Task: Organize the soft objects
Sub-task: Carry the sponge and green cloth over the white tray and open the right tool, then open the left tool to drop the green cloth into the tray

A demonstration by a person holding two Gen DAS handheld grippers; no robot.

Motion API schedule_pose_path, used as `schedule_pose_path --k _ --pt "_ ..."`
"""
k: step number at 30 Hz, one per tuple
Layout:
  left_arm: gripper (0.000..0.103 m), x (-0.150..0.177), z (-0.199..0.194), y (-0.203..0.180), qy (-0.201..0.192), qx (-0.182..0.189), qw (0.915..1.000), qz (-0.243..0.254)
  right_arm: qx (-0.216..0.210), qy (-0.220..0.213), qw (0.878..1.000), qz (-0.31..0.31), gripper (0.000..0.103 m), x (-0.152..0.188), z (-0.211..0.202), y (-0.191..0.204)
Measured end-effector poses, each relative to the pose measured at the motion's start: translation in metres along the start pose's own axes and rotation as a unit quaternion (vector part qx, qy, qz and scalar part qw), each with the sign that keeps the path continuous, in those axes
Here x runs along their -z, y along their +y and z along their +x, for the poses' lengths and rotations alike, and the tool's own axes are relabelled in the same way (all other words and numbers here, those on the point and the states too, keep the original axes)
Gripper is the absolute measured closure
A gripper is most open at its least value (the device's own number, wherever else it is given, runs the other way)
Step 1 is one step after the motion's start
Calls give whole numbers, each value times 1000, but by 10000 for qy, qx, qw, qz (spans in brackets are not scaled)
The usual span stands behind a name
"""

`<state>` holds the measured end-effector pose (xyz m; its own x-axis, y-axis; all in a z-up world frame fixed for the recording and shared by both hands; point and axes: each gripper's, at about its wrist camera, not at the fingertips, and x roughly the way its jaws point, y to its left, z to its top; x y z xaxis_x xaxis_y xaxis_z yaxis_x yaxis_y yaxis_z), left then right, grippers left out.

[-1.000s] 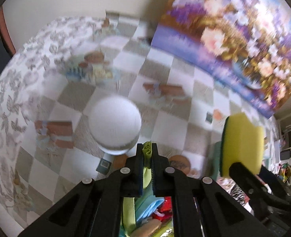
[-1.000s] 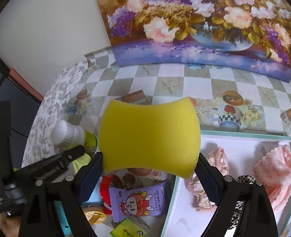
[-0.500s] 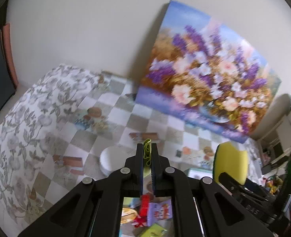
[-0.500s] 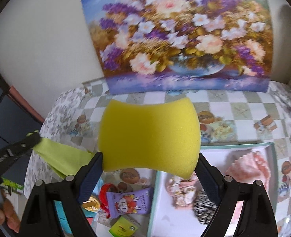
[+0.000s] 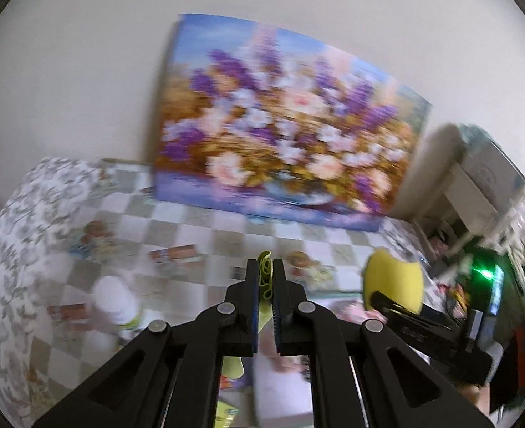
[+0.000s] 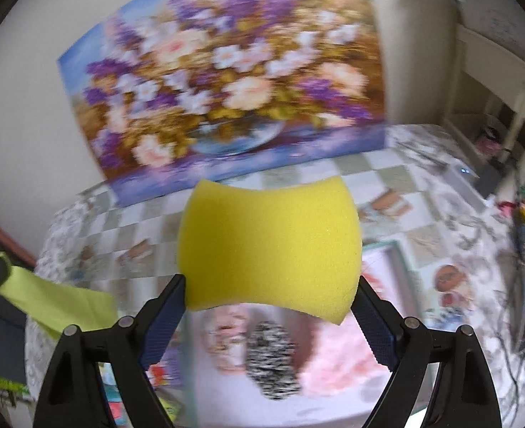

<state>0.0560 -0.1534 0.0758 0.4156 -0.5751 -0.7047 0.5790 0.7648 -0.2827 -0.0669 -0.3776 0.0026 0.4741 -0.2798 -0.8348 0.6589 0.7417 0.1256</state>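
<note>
My left gripper is shut on a lime-green cloth, whose edge sticks up between the pads while the rest hangs below. The right wrist view shows that cloth dangling at the far left. My right gripper is shut on a yellow sponge, held by its two ends high above a white tray with a teal rim. In the tray lie a pink fluffy item, a black-and-white scrunchie and a pale pink scrunchie. The sponge also shows at the right of the left wrist view.
A large flower painting leans on the wall at the back of the checked tablecloth. A white-capped bottle stands at the left. Small packets lie left of the tray. White shelving stands at the right.
Both grippers rose well above the table and swung rightward, so the painting and wall now fill the views. The cloth came up with the left gripper, the sponge stayed in the right one.
</note>
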Motion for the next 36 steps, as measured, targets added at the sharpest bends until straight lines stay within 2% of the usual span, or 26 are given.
schedule_pose_path --k 5,11,14,18,20,25,26,27,28,30,32,36 --pt "97 13 25 -45 380 358 9979 388 203 181 9995 183 12 4 8 -30" --pt "97 41 71 -80 986 201 9921 744 366 486 9975 362 12 13 29 -50" --pt "97 57 99 -81 1285 92 9889 746 368 801 9952 415 12 21 50 -56" --pt "97 80 139 -72 1846 -173 9804 673 309 1128 9921 458 12 30 71 -58" --pt "97 88 152 -65 2055 -240 9765 602 291 1181 9916 440 12 32 75 -56" --pt "96 98 165 -54 2289 -326 9720 426 319 1229 9913 349 11 32 78 -51" --pt "95 97 165 -52 2322 -332 9714 380 321 1249 9910 344 10 31 78 -51" --pt "88 95 163 -50 2319 -317 9717 328 320 1262 9909 335 10 31 78 -51" --pt "76 93 162 -48 2305 -306 9722 293 315 1254 9911 317 9 31 77 -50" --pt "61 88 155 -45 2232 -291 9741 194 313 1214 9918 248 7 30 75 -47" --pt "58 83 150 -42 2188 -270 9753 119 325 1190 9922 187 4 29 73 -45" --pt "47 74 141 -29 2093 -290 9774 -82 356 1122 9930 133 1 27 69 -42"
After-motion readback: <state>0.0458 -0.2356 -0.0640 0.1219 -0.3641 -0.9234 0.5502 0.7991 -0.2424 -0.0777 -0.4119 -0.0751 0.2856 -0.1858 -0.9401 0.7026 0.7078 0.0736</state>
